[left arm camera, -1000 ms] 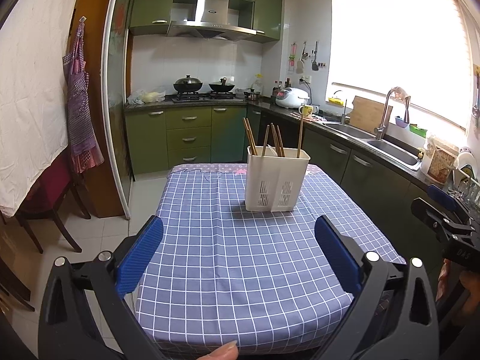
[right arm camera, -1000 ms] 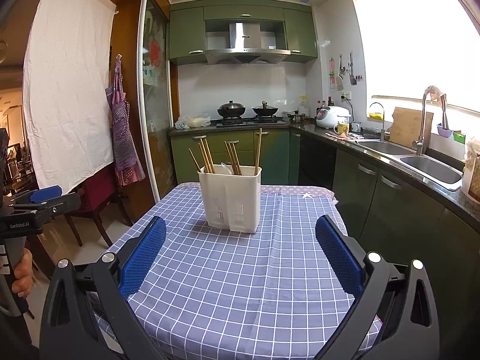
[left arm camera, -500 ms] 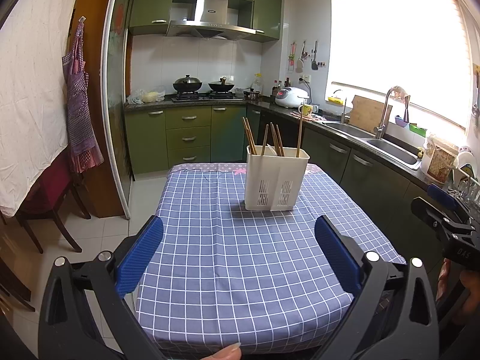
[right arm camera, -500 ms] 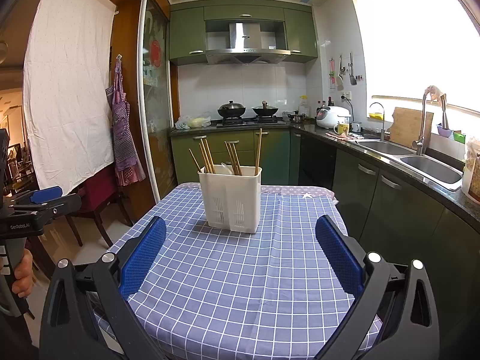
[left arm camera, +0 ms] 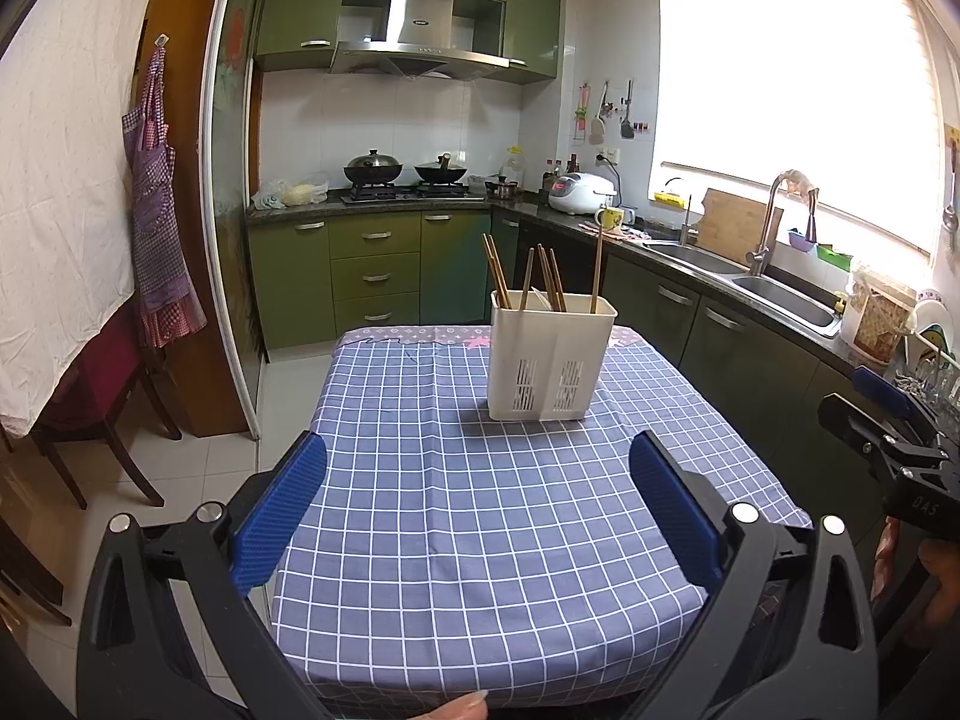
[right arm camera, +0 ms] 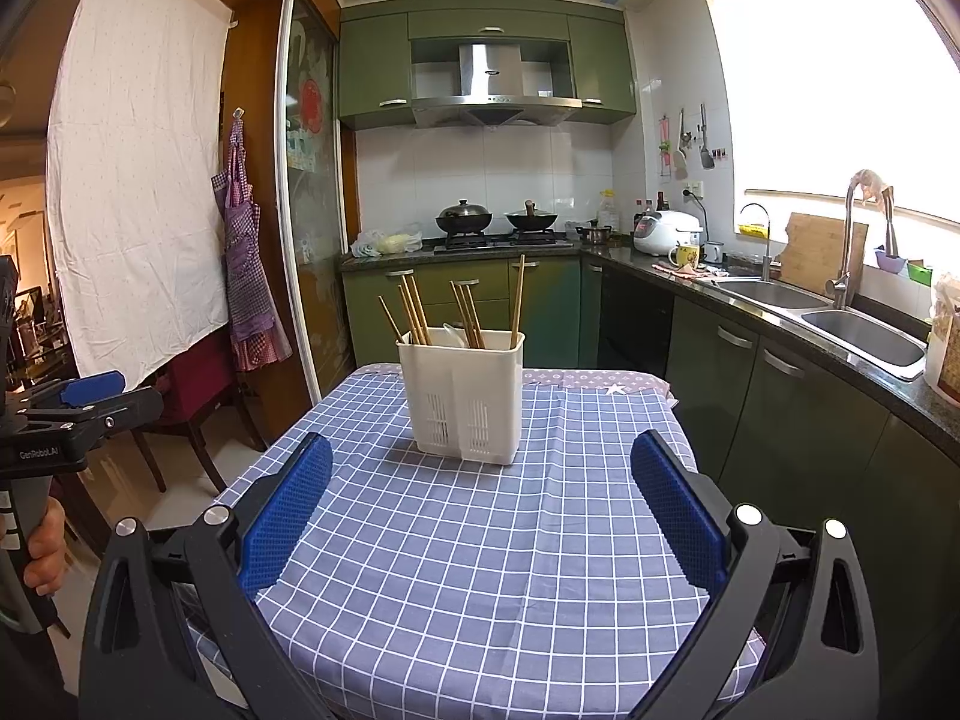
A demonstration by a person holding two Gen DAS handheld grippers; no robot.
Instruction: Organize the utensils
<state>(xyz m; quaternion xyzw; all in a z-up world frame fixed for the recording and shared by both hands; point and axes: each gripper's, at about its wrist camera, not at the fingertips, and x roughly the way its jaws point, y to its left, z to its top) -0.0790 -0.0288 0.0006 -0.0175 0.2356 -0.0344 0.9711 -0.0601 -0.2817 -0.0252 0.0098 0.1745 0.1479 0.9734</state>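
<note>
The checked cloth on the desk [left arm camera: 456, 540] lies bare between both wide-open tools and the white holder [left arm camera: 549, 357], so the near approach is free. The holder stands toward the far edge, and chopsticks [right arm camera: 414, 309] rising from its top crowd any descent from above. Beyond the left edge, a chair [left arm camera: 102, 384] stands.

Both wrist views face the table [left arm camera: 480, 540] and kitchen from its near edge.

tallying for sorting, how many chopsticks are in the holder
7 visible, all upright in the white holder: three at its left end, three near the middle, one tall one at the right. A pale utensil sits among them; shorter sticks may be hidden.
</note>
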